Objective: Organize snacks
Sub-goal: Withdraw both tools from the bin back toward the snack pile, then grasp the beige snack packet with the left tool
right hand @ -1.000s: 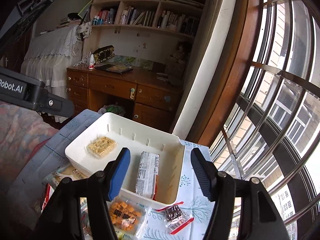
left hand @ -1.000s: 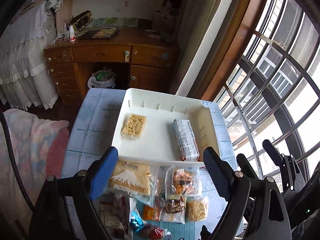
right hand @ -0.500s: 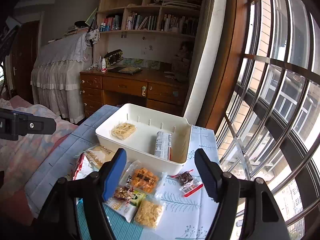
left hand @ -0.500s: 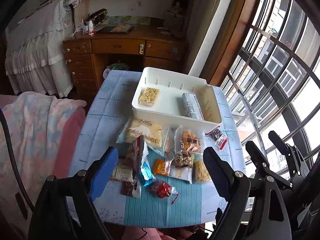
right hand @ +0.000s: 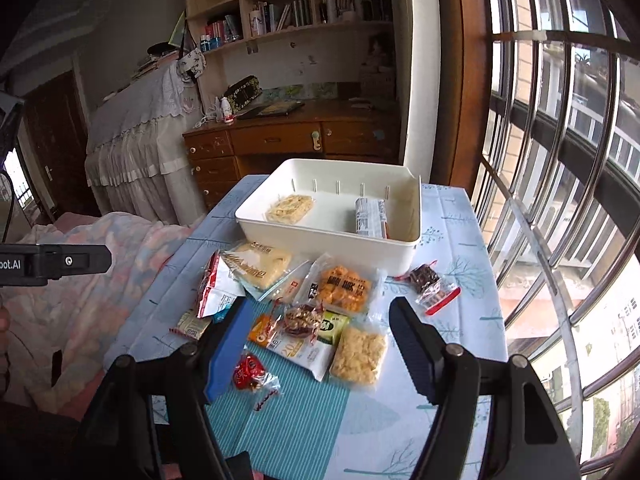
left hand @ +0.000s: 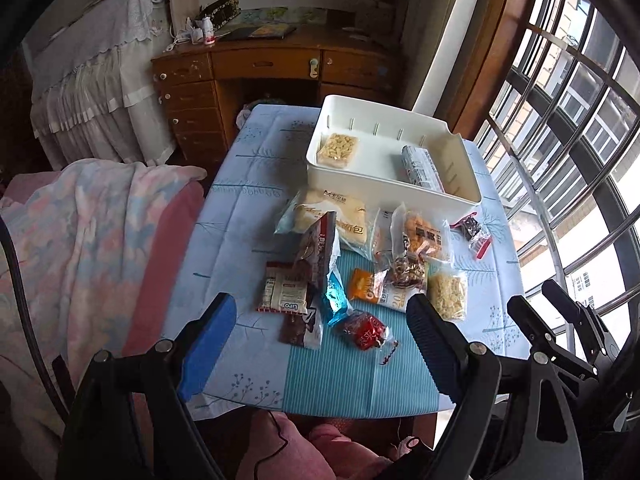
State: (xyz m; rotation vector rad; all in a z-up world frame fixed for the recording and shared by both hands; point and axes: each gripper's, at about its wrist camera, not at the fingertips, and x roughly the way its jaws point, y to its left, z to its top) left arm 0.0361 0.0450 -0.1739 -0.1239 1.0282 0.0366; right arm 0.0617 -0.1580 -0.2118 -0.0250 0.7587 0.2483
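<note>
A white bin (left hand: pixel 384 186) (right hand: pixel 328 238) stands at the far end of the blue-clothed table (left hand: pixel 248 208). It holds a pale cracker pack (left hand: pixel 338 150) (right hand: pixel 290 208) and a silver-wrapped roll (left hand: pixel 420 166) (right hand: pixel 370 216). In front of it lie several loose snacks: a bread bag (left hand: pixel 332 216) (right hand: pixel 260 264), an orange snack bag (left hand: pixel 424 236) (right hand: pixel 344 286), a red candy (left hand: pixel 366 330) (right hand: pixel 250 370) and a second cracker pack (left hand: pixel 448 294) (right hand: pixel 360 354). My left gripper (left hand: pixel 320 300) hangs open above the pile's near side. Beside it my right gripper (right hand: pixel 320 308) is open too, holding nothing.
A dark snack bag with a red zip (left hand: pixel 474 234) (right hand: pixel 432 284) lies right of the pile. A blanket-covered seat (left hand: pixel 100 220) borders the table's left side, and barred windows (left hand: pixel 580 140) the right. A wooden desk (left hand: pixel 280 64) stands behind the bin.
Both grippers have drawn back from over the bin toward the table's near edge, so the whole snack pile now shows. The right jaws stand slightly wider.
</note>
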